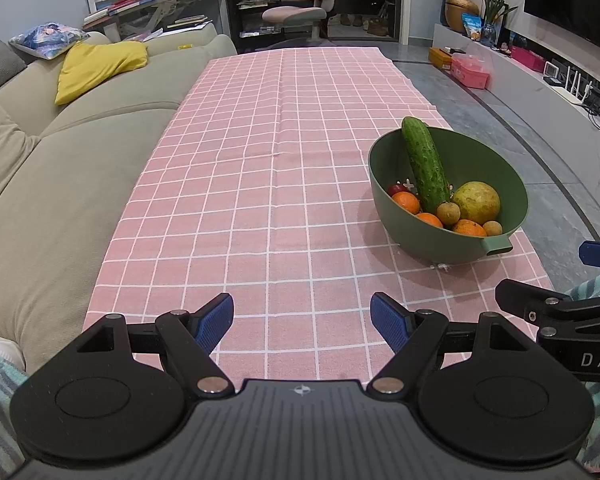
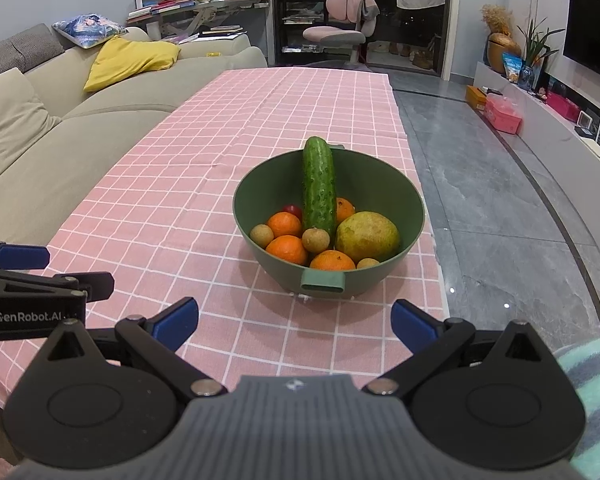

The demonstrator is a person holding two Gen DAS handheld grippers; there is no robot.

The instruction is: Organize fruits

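Two empty grippers over a pink checked cloth, fruit bowl ahead.
Left wrist: left gripper (image 1: pixel 302 316) spread wide, holding nothing; green bowl (image 1: pixel 396 204) ahead to the right, cucumber (image 1: pixel 425 162) leaning inside. Right wrist: right gripper (image 2: pixel 295 318) likewise agape and empty, bowl just beyond, oranges (image 2: pixel 287 249) within.
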